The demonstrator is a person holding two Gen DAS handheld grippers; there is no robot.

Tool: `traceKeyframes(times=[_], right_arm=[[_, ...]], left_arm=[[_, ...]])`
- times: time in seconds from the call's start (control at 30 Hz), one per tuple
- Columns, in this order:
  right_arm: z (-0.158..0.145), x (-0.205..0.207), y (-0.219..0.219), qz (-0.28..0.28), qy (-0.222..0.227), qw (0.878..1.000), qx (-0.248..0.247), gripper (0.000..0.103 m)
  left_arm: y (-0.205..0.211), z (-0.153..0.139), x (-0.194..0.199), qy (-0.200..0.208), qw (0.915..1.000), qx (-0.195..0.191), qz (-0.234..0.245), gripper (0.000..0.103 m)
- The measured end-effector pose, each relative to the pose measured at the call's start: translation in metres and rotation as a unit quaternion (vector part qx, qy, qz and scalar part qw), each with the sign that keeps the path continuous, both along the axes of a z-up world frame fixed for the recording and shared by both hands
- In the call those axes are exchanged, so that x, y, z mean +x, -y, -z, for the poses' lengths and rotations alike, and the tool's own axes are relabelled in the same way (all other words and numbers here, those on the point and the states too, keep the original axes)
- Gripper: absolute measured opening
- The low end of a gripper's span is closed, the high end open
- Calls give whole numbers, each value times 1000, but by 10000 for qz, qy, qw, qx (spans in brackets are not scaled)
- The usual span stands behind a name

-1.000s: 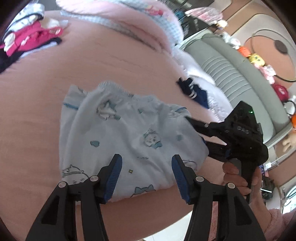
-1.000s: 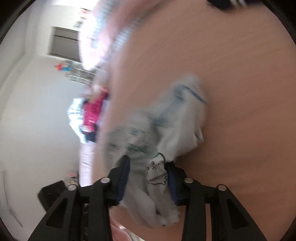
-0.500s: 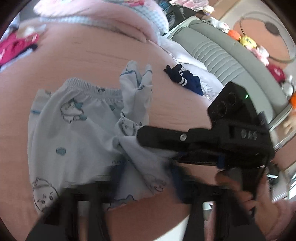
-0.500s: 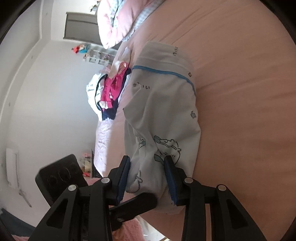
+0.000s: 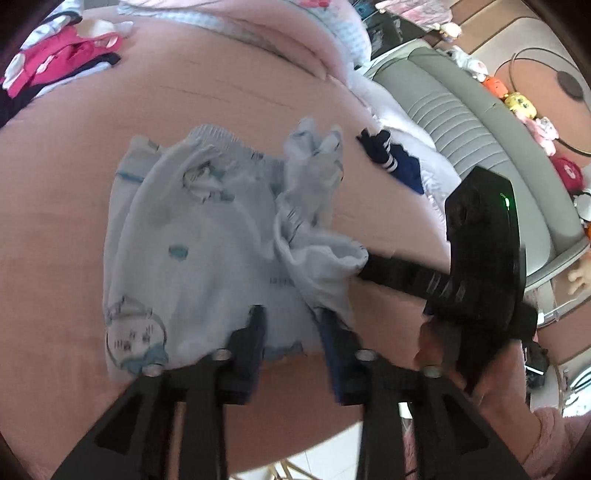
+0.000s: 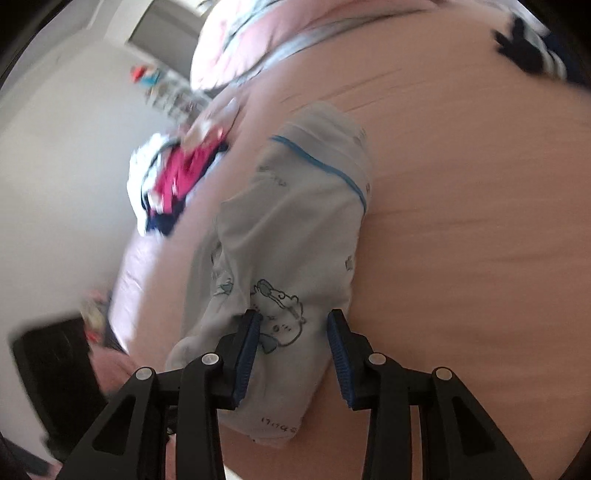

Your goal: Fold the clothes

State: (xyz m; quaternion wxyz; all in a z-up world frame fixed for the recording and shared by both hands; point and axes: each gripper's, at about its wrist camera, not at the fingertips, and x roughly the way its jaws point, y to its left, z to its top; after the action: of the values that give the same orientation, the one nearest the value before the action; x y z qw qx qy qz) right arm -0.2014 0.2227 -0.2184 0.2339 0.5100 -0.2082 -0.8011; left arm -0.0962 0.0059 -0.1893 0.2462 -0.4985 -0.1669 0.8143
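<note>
Right now my left tongs (image 5: 291, 332) are opening over the pale printed pants (image 5: 192, 251) on the bed (image 5: 74, 166); my right tongs (image 6: 291, 341) seemingly grip a bunched fold, though blur obscures contact.

A big bed with a soft pink sheet (image 5: 92, 206) fills the room, and a pink and blue checked pillow (image 5: 295, 33) lies at its far end. Beside the bed stands a long grey padded bench (image 5: 476, 122) with small bright toys (image 5: 521, 103) behind it. The wall (image 6: 62, 177) is plain white, and daylight makes everything bright.
</note>
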Motion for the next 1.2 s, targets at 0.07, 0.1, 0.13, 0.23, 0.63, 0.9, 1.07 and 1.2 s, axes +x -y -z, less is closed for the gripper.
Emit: traceKeyframes(times=[0.07, 0.1, 0.13, 0.23, 0.63, 0.9, 1.07, 1.2], right_arm=[[-2, 1, -1, -79, -94, 9999, 70, 39], [-1, -1, -6, -77, -23, 9999, -76, 39], [0, -2, -12, -76, 49, 9997, -221, 39], [5, 3, -37, -157, 240, 9982, -532, 39], [-14, 36, -7, -1199, -252, 9922, 250, 39], [-23, 41, -27, -1219, -174, 9915, 429, 39], [-19, 33, -42, -437, -134, 9971, 616, 39], [-12, 26, -26, -270, -211, 9965, 767, 39]], left_arm=[[-2, -7, 0, -218, 9997, -72, 69, 46], [-4, -10, 1, -319, 9993, -135, 139, 46], [-5, -13, 0, -401, 9988, -174, 209, 46], [5, -18, -6, -354, 9986, 306, 242, 46], [21, 10, -37, 571, 9933, 971, -264, 45], [24, -2, -32, 299, 9978, 524, -277, 6], [34, -18, -20, 47, 9979, 441, -472, 6], [49, -33, -5, -185, 9966, 273, -756, 6]])
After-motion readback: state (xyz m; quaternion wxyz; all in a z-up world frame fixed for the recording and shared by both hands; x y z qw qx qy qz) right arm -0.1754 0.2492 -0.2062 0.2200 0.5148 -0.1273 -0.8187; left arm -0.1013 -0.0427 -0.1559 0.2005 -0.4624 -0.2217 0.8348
